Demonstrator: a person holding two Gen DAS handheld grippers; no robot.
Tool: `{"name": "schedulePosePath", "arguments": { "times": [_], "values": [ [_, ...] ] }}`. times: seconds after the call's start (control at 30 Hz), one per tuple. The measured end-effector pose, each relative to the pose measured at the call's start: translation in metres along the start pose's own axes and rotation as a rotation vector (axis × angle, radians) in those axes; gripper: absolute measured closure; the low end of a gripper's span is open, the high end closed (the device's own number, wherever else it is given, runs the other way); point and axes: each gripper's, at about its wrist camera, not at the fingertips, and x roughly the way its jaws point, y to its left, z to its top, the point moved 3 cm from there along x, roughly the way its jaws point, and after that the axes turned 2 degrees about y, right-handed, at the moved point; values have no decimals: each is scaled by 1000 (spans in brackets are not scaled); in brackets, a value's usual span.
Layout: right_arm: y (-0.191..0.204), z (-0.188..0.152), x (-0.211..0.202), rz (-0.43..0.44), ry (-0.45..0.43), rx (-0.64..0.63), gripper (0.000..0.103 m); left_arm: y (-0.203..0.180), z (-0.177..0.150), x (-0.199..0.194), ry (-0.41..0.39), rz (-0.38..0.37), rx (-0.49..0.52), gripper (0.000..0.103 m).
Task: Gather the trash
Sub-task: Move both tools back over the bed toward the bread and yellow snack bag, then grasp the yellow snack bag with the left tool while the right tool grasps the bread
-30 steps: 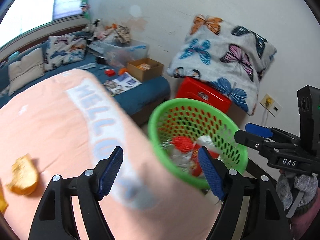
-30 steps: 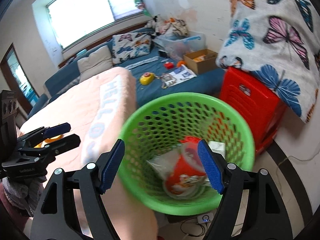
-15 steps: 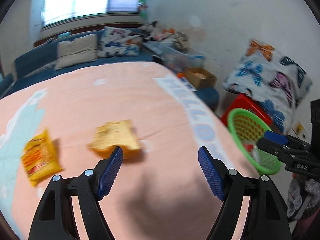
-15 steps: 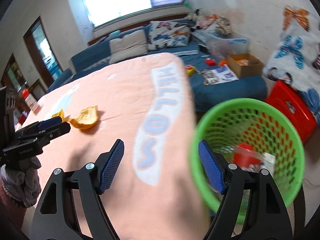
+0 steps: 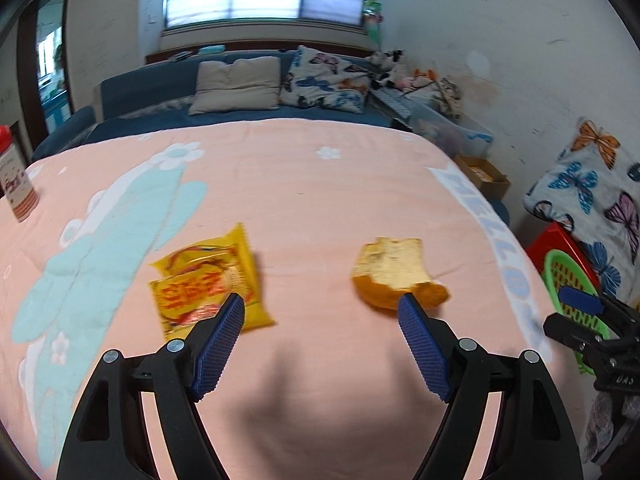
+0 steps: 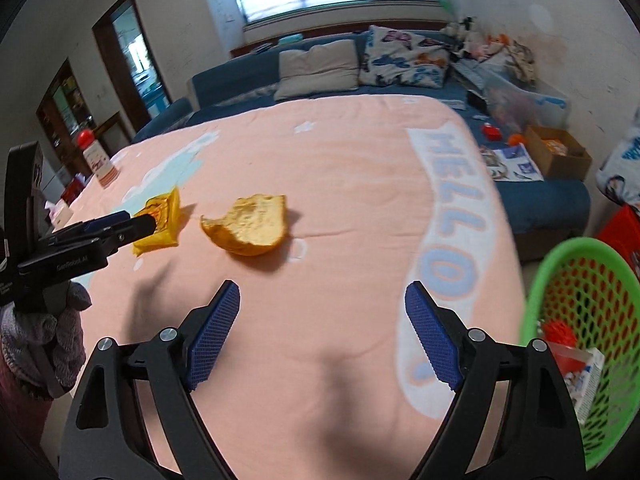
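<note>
Left wrist view: the left gripper hangs over the pink bedspread, jaws released and empty — a yellow snack packet lies near-left, a torn orange wrapper near-right.

Right wrist view: the right gripper is likewise spread wide with nothing between its jaws; the green trash basket sits right — litter inside.

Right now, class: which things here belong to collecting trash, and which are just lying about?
Job: yellow wrapper, bitten bread, green basket.
Lying about: red-capped bottle, beige pillow, cardboard box, red stool.
</note>
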Motion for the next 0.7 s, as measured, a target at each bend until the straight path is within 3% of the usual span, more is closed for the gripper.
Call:
{"name": "schedulePosePath", "arguments": {
  "times": [0.7],
  "values": [
    [40, 25, 83, 77, 116, -78, 8, 63, 8, 8, 15, 92, -87, 21]
  ]
}}
